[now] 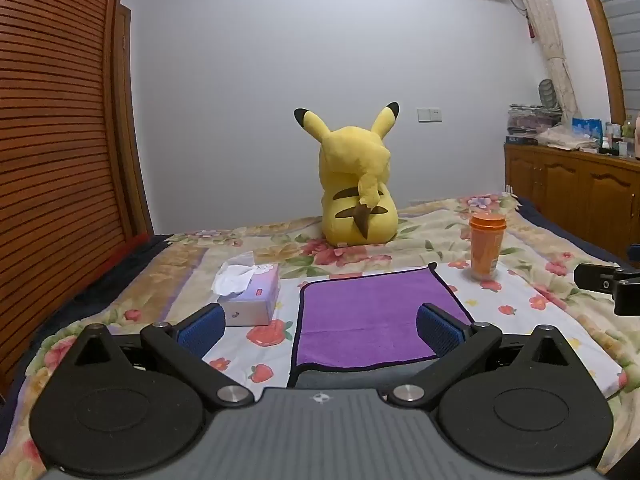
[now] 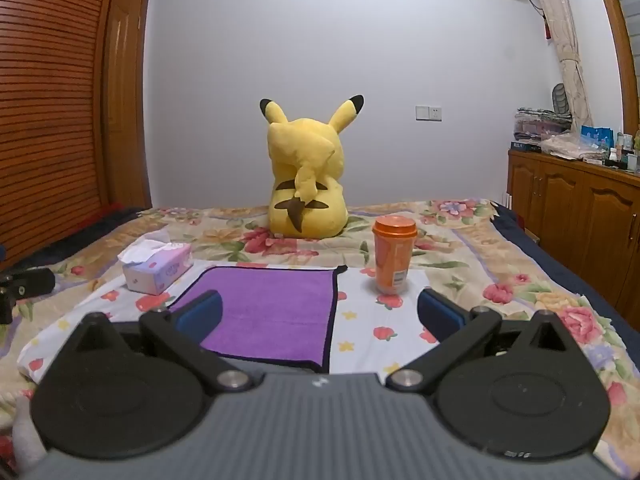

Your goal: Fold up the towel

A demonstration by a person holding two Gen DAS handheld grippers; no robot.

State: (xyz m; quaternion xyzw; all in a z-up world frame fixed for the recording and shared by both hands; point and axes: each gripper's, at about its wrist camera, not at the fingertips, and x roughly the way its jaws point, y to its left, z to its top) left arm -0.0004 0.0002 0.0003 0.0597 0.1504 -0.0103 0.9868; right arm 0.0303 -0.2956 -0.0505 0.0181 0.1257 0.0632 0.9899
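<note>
A purple towel [image 1: 368, 316] with dark edging lies flat on the flowered bedspread, folded over, with a grey underside showing at its near edge. It also shows in the right wrist view [image 2: 276, 308]. My left gripper [image 1: 320, 326] is open and empty, held just above the towel's near left part. My right gripper [image 2: 320, 314] is open and empty, above the towel's near right edge. The right gripper's body shows at the far right of the left wrist view [image 1: 612, 284].
A tissue box [image 1: 250, 294] lies left of the towel. An orange lidded cup [image 1: 486, 246] stands at its far right corner. A yellow plush toy [image 1: 356, 184] sits behind. A slatted wooden wardrobe [image 1: 60, 140] stands on the left, and a wooden cabinet [image 1: 576, 192] on the right.
</note>
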